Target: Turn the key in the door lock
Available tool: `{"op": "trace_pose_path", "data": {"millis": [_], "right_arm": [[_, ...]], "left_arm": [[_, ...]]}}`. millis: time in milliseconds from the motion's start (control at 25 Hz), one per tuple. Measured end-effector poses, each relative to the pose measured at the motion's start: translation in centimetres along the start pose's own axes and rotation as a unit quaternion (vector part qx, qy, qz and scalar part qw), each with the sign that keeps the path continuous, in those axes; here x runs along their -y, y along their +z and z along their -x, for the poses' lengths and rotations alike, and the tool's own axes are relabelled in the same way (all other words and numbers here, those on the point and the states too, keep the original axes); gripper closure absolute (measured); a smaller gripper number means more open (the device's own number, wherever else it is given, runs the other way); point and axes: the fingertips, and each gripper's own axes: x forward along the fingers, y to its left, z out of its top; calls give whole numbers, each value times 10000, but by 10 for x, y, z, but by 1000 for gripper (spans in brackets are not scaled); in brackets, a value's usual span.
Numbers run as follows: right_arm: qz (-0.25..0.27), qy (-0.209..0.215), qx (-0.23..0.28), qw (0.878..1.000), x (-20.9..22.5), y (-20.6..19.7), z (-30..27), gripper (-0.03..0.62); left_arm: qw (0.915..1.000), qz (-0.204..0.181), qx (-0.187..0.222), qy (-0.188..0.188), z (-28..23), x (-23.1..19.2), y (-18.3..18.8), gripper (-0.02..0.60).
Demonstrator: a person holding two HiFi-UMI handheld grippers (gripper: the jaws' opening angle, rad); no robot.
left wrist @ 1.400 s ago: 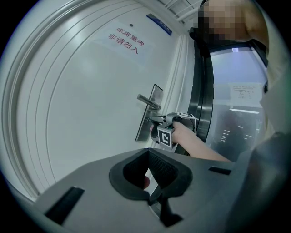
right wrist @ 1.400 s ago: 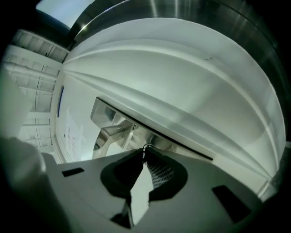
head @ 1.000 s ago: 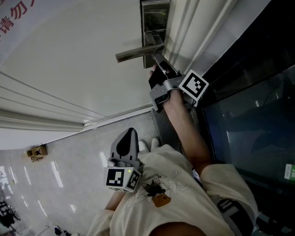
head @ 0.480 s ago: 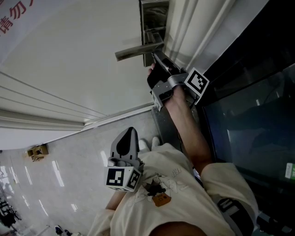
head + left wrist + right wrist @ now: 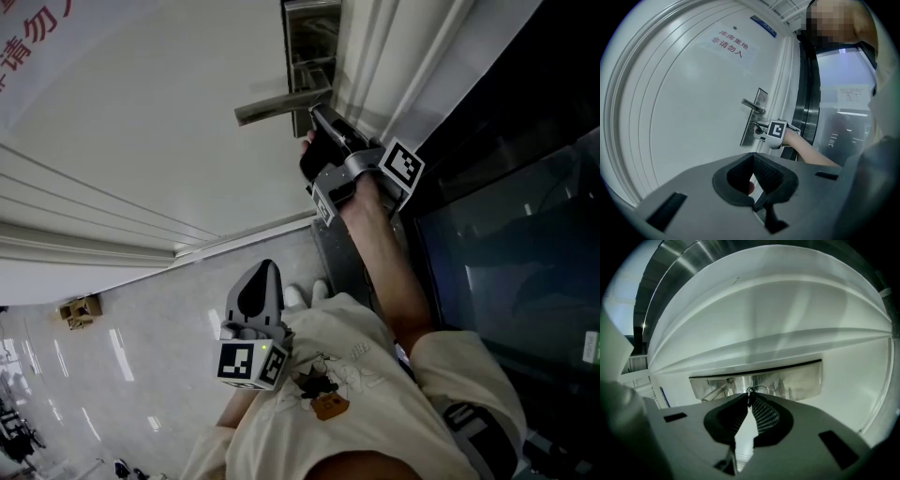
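The steel lock plate [image 5: 311, 42] sits on the white door, with its lever handle [image 5: 279, 103] sticking out to the left. My right gripper [image 5: 315, 112] reaches in just below the handle. In the right gripper view its jaw tips [image 5: 750, 396] are pinched together on the key [image 5: 750, 392], whose small ring [image 5: 759, 389] shows against the lock plate [image 5: 797, 379]. The left gripper view shows that right gripper [image 5: 757, 127] at the plate from the side. My left gripper [image 5: 265, 270] hangs near my chest, away from the door. Its jaws [image 5: 752, 159] are shut with nothing between them.
The white door [image 5: 141, 112] carries red lettering at upper left. Dark glass panels [image 5: 506, 244] stand to the right of the door frame. A small cardboard box [image 5: 78, 308] lies on the glossy tiled floor at lower left. My shoes [image 5: 300, 295] are near the threshold.
My right gripper has rolled about its own axis at the lock, so its marker cube faces a new way. The left gripper has stayed still.
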Motion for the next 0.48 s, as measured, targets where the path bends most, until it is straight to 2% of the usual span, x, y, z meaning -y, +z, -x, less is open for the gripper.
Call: {"op": "trace_pose_path", "data": {"millis": [160,320,480], "right_arm": [[-74,140,-2,9999,-3,3,2,557],[144,130,-136,9997,-4,1,10,481],[270,152,-109,9995,-6,4,29,474]], "left_arm": [[10000,21,4,-19,-1,1,1,577],[10000,-2,2,-14,0,2,2,577],[10000,-13,-29,-68,-2,5,2,577]]}}
